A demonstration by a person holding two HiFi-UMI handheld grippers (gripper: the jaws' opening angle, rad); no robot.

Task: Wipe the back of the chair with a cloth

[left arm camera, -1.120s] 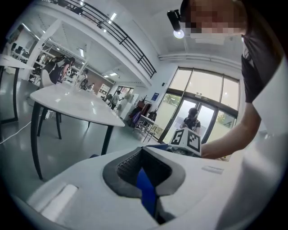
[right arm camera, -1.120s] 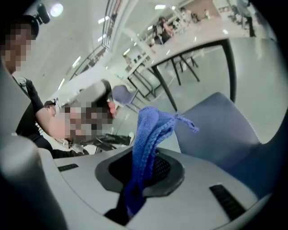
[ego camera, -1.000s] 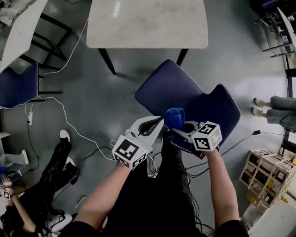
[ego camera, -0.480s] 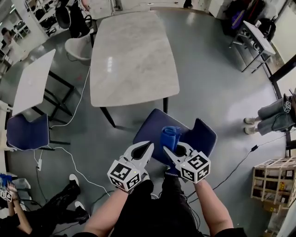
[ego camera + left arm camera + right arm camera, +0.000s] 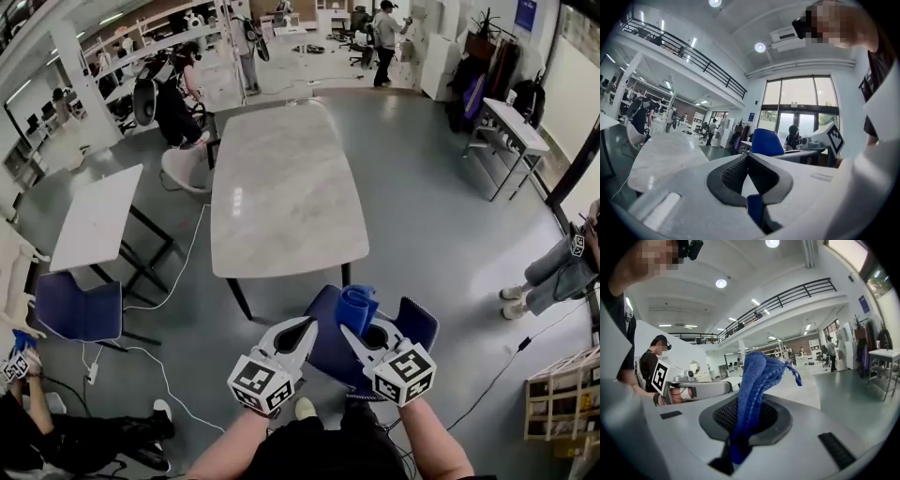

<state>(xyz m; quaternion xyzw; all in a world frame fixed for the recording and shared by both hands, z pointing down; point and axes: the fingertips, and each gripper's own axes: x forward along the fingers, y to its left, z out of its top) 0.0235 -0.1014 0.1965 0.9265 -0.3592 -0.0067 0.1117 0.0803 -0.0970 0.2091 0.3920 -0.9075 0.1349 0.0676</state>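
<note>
Gripped the cloth [image 5: 753,390] tight in the right gripper [image 5: 350,328], over the chair [image 5: 328,358]. Held the left gripper [image 5: 307,326] alongside, jaws together, empty.

Two grippers: left gripper [image 5: 307,323], right gripper [image 5: 347,330]. One cloth [image 5: 356,307]. Two blue chairs: chair [image 5: 419,325] at 5 o'clock, chair [image 5: 80,309] at 8. Three tables: table [image 5: 281,197] at 12, table [image 5: 98,220] at 9, table [image 5: 511,122] at 2.

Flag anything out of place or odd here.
Nothing is spilled or broken. Only a white cable trails loose across the floor beside the table. The right gripper holds the cloth bunched up.
</note>
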